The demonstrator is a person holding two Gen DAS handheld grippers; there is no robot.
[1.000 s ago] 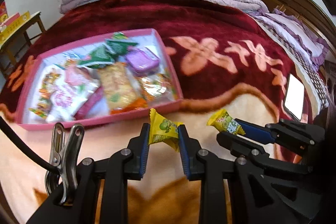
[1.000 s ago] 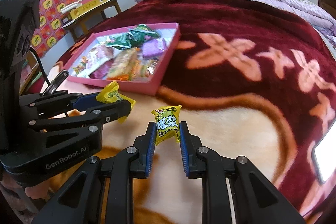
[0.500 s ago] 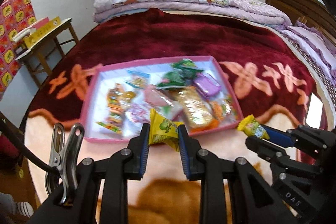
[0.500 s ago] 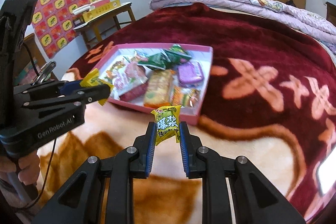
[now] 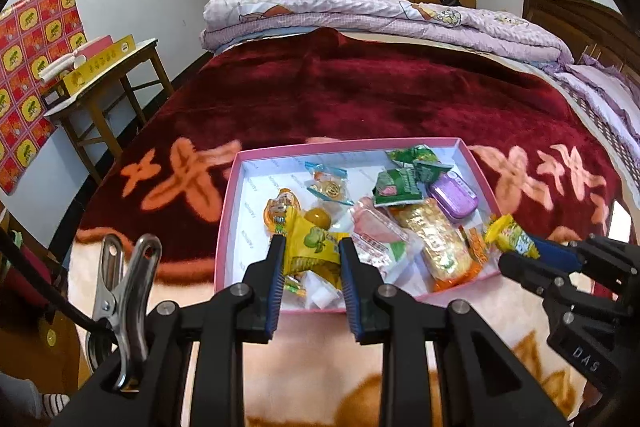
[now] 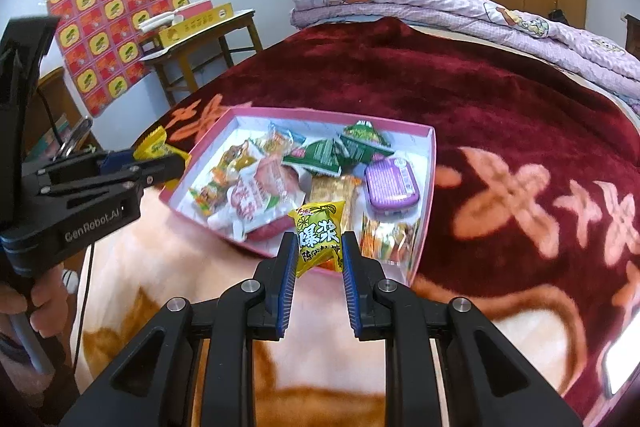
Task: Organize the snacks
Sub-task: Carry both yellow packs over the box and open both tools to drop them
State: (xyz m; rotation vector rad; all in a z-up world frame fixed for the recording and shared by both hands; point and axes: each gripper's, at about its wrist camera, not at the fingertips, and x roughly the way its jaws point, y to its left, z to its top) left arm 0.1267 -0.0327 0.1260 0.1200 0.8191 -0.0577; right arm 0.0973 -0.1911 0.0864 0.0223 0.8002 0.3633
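Note:
A pink tray (image 5: 226,223) (image 6: 424,227) with several wrapped snacks lies on the bed's blanket. My left gripper (image 5: 313,253) is shut on a yellow candy packet (image 5: 312,247), held over the tray's near edge. My right gripper (image 6: 320,245) is shut on a second yellow candy packet with green print (image 6: 320,231), above the tray's near corner. In the left wrist view the right gripper (image 5: 516,247) comes in from the right with its packet (image 5: 510,237). In the right wrist view the left gripper (image 6: 160,157) reaches in from the left beside the tray, a hand (image 6: 36,307) on its handle.
In the tray lie a purple tin (image 5: 452,195) (image 6: 392,183), green packets (image 5: 400,183) and an orange-gold bar (image 5: 436,239). A wooden side table (image 5: 100,75) with boxes stands left of the bed. Folded quilts (image 5: 380,15) sit at the far end. A lit phone (image 5: 618,223) lies right.
Both grippers have moved forward and up toward the tray, each still gripping its yellow packet. The tray now sits directly ahead of the left gripper rather than off to its left.

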